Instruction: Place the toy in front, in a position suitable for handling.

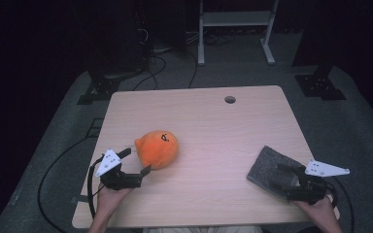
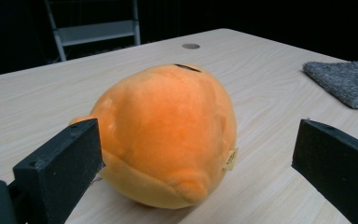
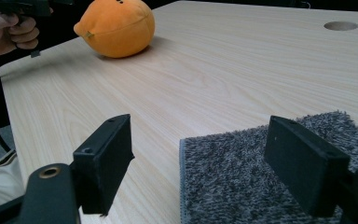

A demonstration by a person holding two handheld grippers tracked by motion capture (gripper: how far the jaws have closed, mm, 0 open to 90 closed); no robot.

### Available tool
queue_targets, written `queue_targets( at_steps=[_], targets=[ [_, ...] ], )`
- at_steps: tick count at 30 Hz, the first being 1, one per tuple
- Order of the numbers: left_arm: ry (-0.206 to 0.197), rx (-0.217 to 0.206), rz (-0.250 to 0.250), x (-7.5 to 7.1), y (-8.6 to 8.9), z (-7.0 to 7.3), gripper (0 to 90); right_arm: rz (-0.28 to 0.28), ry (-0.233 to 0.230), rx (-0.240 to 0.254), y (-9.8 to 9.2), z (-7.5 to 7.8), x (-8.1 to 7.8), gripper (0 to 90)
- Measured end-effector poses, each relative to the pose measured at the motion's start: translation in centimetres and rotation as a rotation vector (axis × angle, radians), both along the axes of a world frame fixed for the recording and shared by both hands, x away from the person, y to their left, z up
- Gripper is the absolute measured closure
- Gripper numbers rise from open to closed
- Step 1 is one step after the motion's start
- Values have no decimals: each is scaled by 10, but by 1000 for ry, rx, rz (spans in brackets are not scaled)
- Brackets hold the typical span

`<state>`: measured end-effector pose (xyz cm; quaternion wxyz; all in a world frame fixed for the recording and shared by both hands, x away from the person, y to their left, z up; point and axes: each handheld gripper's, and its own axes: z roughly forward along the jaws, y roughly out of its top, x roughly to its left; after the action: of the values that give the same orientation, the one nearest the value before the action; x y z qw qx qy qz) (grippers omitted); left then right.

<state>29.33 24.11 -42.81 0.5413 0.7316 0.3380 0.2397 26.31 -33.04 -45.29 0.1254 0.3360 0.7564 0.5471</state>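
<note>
Both claws are open: your left claw [image 1: 137, 161] may push the round orange plush [image 1: 158, 148] so it rolls away; your right claw [image 1: 285, 175] hovers over the grey cloth [image 1: 268, 163].

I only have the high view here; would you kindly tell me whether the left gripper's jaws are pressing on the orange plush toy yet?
Observer: No, the left gripper is open; the orange plush toy sits between its jaws, with a clear gap on the right side.
Operator: Thank you. Anything on the toy's near side?
Observer: A small yellowish tag sticks out low down.
Operator: And the right gripper?
Observer: The right gripper is open, straddling the grey cloth's left edge.
</note>
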Motion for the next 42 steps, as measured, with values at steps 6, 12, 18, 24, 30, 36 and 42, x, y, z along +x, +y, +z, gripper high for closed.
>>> queue_targets(
  at_steps=[6, 12, 18, 24, 30, 36, 42],
  targets=[
    [-20, -20, -3, 10, -3, 9, 9, -3, 3, 6, -1, 1, -3, 219],
    [-28, -3, 8, 23, -6, 10, 8, -3, 0, 2, -1, 1, -4, 217],
    [-25, 22, 23, 42, -12, 12, 9, 1, 3, 1, -1, 1, -4, 217],
    [-19, 52, 31, 58, -20, 10, 9, 5, 4, 3, -1, 0, -3, 216],
    [39, 96, 27, 74, -30, -3, 9, 11, 9, 0, 0, 0, -3, 216],
    [85, 73, 33, 83, -33, -12, 22, 16, 6, -2, 1, 1, -4, 217],
    [74, 112, 21, 80, -37, -12, 152, 19, 8, -2, 1, 1, -4, 217]
  ],
)
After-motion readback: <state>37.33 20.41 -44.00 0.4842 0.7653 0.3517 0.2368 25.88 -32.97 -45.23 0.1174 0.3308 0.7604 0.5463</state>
